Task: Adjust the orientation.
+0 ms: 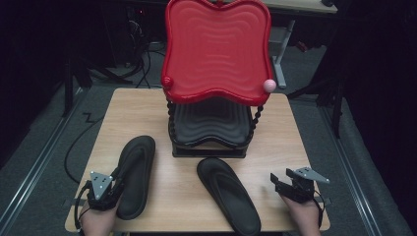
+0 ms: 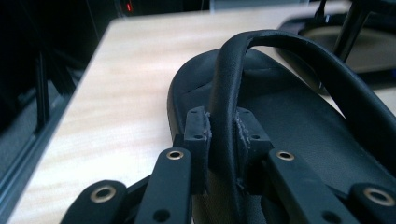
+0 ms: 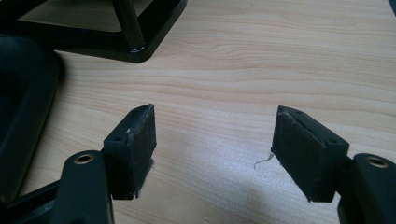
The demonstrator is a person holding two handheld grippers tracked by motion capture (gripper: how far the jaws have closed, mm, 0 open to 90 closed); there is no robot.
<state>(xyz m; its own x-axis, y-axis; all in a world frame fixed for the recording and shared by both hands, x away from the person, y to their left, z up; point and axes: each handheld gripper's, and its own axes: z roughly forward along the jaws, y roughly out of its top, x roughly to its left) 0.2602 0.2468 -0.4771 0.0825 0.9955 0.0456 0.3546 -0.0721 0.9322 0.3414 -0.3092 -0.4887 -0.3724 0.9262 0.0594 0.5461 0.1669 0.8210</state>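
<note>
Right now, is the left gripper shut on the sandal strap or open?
Shut on it. In the left gripper view, both pads of the left gripper press against the sandal strap between them.

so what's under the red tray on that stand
Under the red tray sits a lower black tray on the same stand, joined by beaded black posts. Its front half looks bare; the red tray covers its back part, so anything there is hidden.
</note>
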